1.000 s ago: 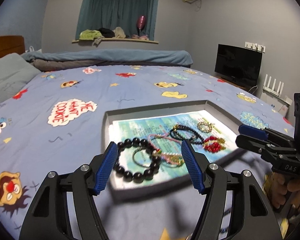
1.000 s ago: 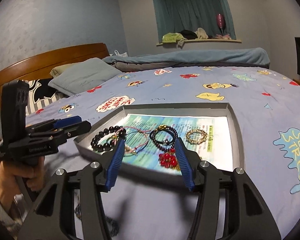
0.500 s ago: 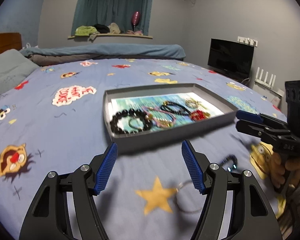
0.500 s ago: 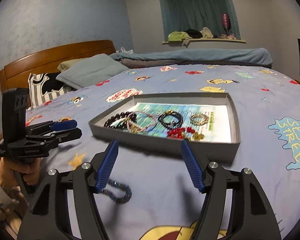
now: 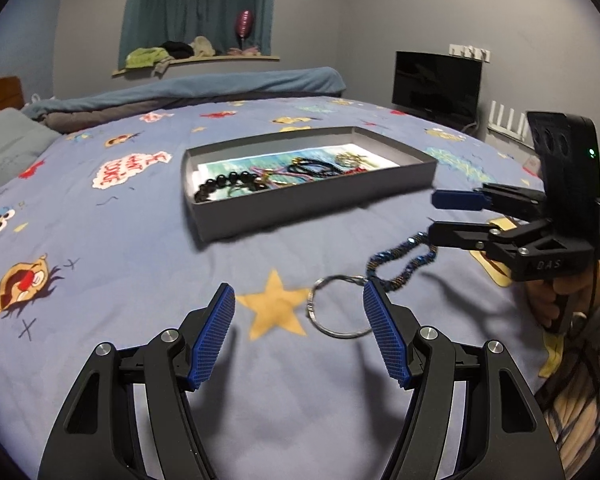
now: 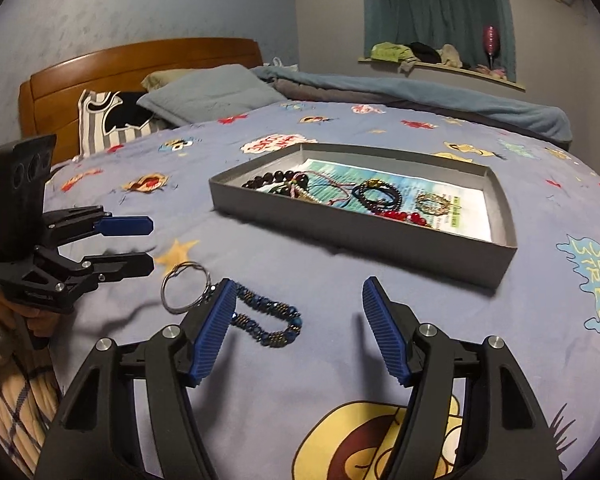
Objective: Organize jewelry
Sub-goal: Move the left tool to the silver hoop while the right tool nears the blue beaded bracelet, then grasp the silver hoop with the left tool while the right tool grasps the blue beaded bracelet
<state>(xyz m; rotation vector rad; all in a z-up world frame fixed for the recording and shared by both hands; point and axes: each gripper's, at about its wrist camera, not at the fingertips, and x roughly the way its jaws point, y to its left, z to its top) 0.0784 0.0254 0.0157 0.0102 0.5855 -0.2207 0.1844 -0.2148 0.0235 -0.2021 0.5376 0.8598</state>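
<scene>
A bedroom bed (image 5: 100,240) with a blue cartoon-print sheet is carrying a grey tray (image 5: 312,204) of jewelry, with two pieces lying loose in front of it.

The tray (image 6: 380,236) is holding black bead bracelets (image 6: 376,196), a red bead piece (image 6: 404,216) and a gold bracelet (image 6: 432,204) on a printed paper liner. On the sheet just before the tray, a metal ring (image 5: 336,306) is lying touching a blue beaded bracelet (image 5: 400,260); both are showing in the right view too, the ring (image 6: 186,292) and the bracelet (image 6: 268,320). The left claw (image 5: 298,336) is hovering spread and empty, its right finger just beside the ring. The right claw (image 6: 296,332) is likewise spread, gripping nothing, with the bracelet lying between its fingers on the sheet.
</scene>
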